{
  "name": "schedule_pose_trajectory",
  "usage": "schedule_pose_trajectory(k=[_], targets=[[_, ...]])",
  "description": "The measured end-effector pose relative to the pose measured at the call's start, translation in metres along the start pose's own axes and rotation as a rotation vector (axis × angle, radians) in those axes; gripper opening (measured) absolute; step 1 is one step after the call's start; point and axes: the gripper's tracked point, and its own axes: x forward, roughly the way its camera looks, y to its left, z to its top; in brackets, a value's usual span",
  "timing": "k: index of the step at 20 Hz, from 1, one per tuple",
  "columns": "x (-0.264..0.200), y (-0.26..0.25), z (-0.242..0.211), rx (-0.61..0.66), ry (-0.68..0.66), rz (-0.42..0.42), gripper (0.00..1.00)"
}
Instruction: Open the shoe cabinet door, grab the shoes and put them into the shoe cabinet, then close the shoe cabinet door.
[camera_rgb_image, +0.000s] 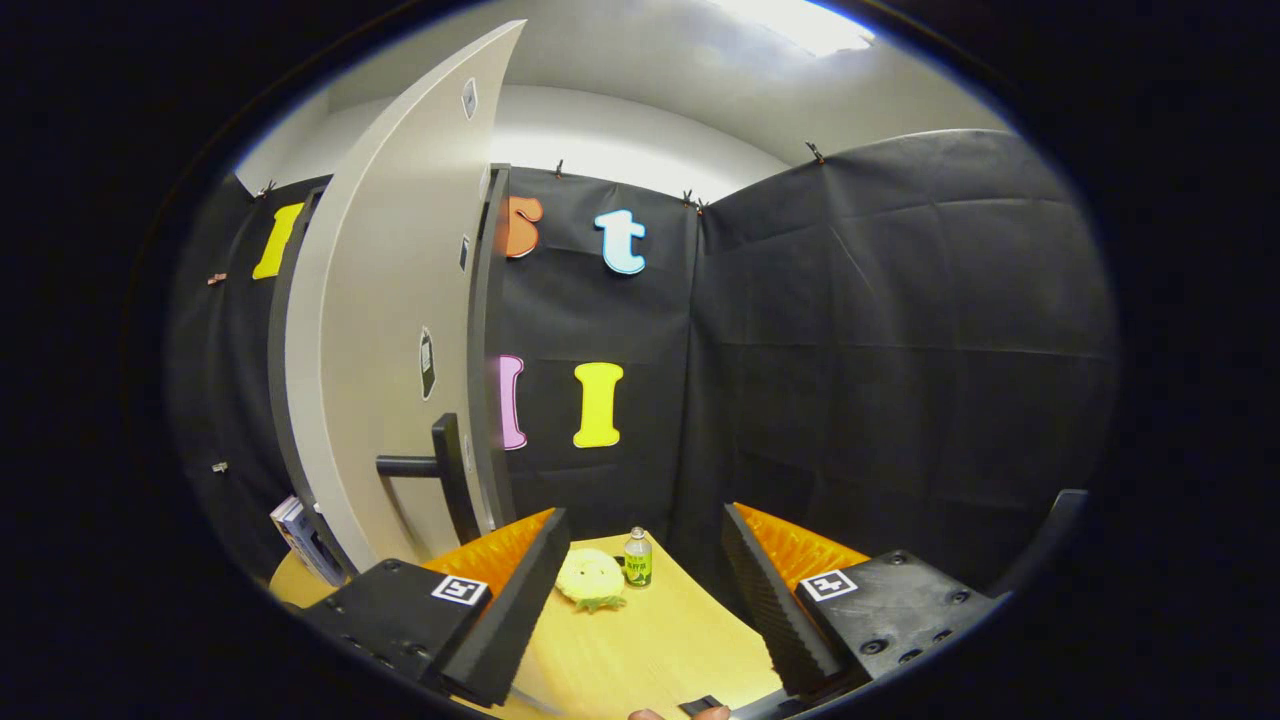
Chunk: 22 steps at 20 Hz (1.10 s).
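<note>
Gripper (640, 585) spread over table (650, 650); yellow plush (590, 578), bottle (638, 558) ahead; cabinet door (390, 330) ajar left

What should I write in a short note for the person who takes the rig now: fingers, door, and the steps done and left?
Gripper: open, holds nothing; its fingers stand apart over the table.
Door: swung open, just ahead of the fingers on their left side; its black handle is free.
Between the fingers, on the table: a small bottle and a yellow plush toy.
Done: door opened.
Left: grab the shoes, put them into the cabinet, close the door.
</note>
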Motion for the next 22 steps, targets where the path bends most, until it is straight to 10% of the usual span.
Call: schedule_pose_trajectory(k=[22], targets=[[-0.038,0.221,-0.010,0.092,0.049,0.317,0.97]])
